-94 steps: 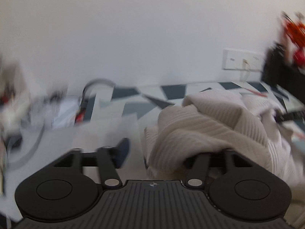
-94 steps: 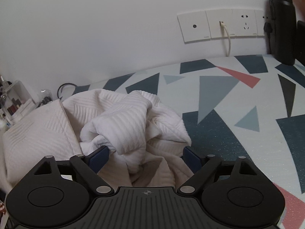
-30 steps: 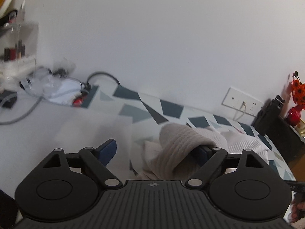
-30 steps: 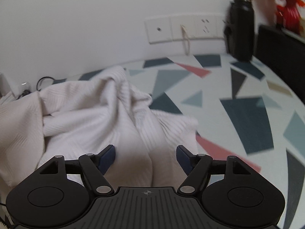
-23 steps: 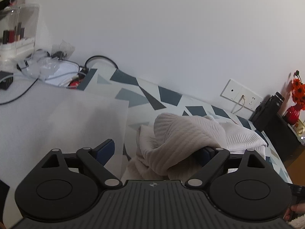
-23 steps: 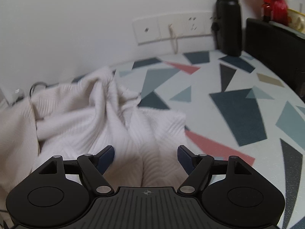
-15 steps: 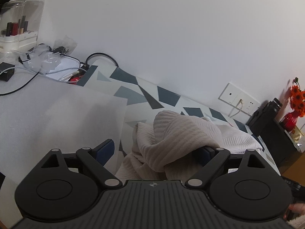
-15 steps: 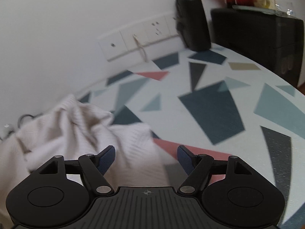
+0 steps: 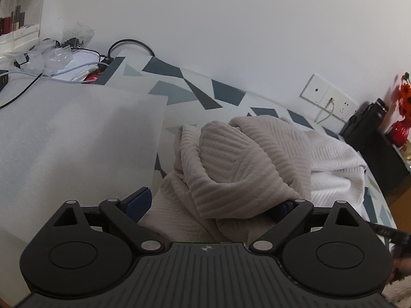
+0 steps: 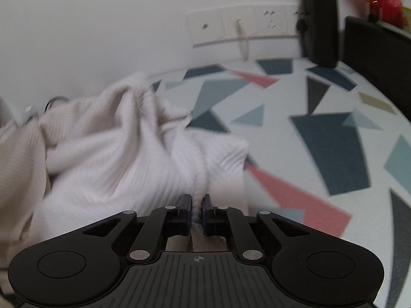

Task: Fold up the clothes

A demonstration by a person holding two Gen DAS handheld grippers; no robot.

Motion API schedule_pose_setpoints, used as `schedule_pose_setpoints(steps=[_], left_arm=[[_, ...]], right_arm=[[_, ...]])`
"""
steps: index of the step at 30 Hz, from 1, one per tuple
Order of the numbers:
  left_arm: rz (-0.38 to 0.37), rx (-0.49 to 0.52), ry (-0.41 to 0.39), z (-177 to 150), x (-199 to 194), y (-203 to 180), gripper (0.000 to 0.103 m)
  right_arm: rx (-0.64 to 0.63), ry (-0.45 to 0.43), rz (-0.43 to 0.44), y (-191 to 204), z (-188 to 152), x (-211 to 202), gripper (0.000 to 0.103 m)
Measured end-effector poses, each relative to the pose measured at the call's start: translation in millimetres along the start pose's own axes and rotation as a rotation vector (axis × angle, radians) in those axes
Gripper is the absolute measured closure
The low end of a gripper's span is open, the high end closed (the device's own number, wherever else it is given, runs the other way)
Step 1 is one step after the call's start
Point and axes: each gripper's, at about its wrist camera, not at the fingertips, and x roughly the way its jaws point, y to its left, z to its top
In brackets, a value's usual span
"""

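A crumpled cream ribbed garment (image 9: 236, 164) lies heaped on the patterned tabletop (image 9: 179, 92). My left gripper (image 9: 210, 205) stands open low over the heap, and a fold of the cloth drapes over its right finger. In the right wrist view the same garment (image 10: 123, 141) spreads to the left. My right gripper (image 10: 196, 206) is shut on a pinched ridge of the garment's right-hand edge.
A white foam sheet (image 9: 72, 133) covers the table's left part, with cables and plastic bags (image 9: 56, 59) behind it. Wall sockets (image 10: 239, 25), a black bottle (image 10: 319, 23) and a dark box (image 10: 377, 51) stand at the far right. Red flowers (image 9: 404, 97) stand beyond.
My right gripper has shut on the garment's edge; half a second ago it was open. The left gripper has stayed open over the heap and shifted only slightly.
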Motion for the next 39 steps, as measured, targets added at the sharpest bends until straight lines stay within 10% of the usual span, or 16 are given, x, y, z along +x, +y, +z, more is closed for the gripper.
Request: schedule_pose_setpoints(steps=[7,13,20,26,30,32,35,39], left_arm=[[0.031,-0.019,0.014,-2,5,9,0.009],[0.021,-0.032,0.021,-3,9,9,0.009],[0.018,-0.038,0.030,-2,11,7,0.009],[0.017,-0.044,0.032,-2,10,6,0.009],[0.002,-0.063,0.031,-4,8,8,0.008],[0.000,-0.072,0.030,-5,7,8,0.008],[0.003,-0.071,0.030,-5,6,7,0.008],[-0.003,-0.066,0.034,-8,4,4,0.007]], right_arm=[[0.248,-0.244,-0.272,-73,26,-44,0.099],[0.362,-0.209,-0.422,-119,14,-52,0.097],[0.273,-0.174,-0.280,-79,-4,-52,0.055],[0.121,-0.055,-0.073,-34,-9,-36,0.043],[0.027,0.017,-0.049,-14,-16,-20,0.047],[-0.016,0.049,-0.054,-9,-17,-12,0.072],[-0.025,0.072,-0.049,-12,-10,-3,0.081],[0.075,0.054,-0.064,-33,2,6,0.082]])
